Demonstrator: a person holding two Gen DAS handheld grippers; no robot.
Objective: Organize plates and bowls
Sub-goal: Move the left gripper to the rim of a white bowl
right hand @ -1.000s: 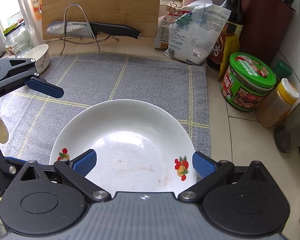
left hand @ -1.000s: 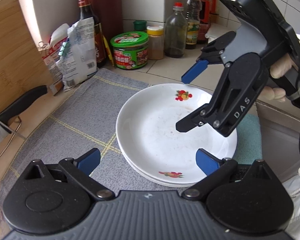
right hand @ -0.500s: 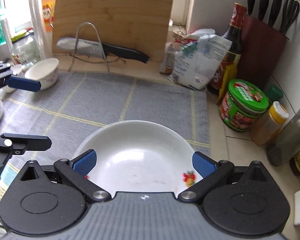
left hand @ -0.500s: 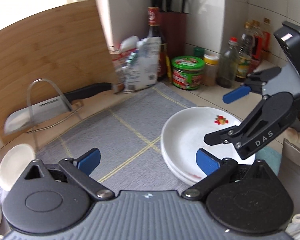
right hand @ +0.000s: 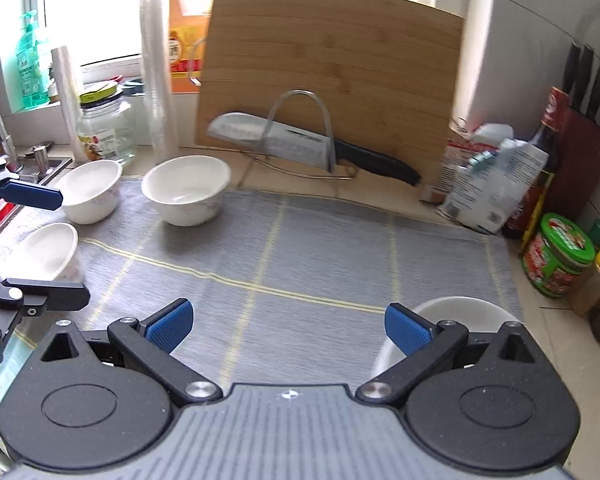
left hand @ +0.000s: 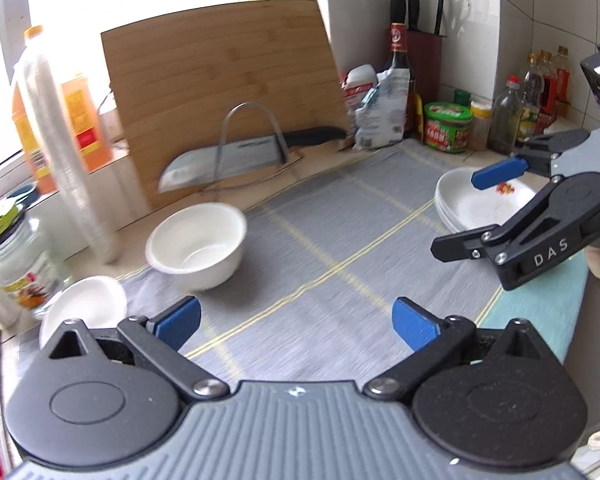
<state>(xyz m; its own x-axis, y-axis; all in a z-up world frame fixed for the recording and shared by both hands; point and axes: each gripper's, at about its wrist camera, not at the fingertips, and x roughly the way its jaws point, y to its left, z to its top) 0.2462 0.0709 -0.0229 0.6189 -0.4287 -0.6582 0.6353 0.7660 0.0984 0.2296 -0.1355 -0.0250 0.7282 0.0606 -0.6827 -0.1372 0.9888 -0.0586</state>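
White plates (left hand: pixel 476 204) sit stacked at the right edge of the grey mat (right hand: pixel 300 264), close to the green-lidded jar (right hand: pixel 560 260), so the plate half of the job looks settled and the bowls come next. Three white bowls stand loose on the far left part of the mat: the largest bowl (right hand: pixel 186 188) in front of the bamboo cutting board (right hand: pixel 328 76), a second bowl (right hand: pixel 90 190) just left of it, and a third bowl (right hand: pixel 48 254) nearer the mat's left edge.

To nest them well, take one of the smaller bowls by its rim, one finger inside and one outside, lift it straight up clear of its neighbour, and lower it level into the largest bowl; approaching from the mat side should keep the fingers away from the cleaver (right hand: pixel 276 140) on its wire stand.

Neither tool carries anything. The left gripper (left hand: pixel 296 320) has its jaws spread wide, hovering above the mat and aimed toward the bowls. The right gripper (right hand: pixel 286 326) is likewise spread and empty, held over the mat just left of the plates, pointing at the cutting board.
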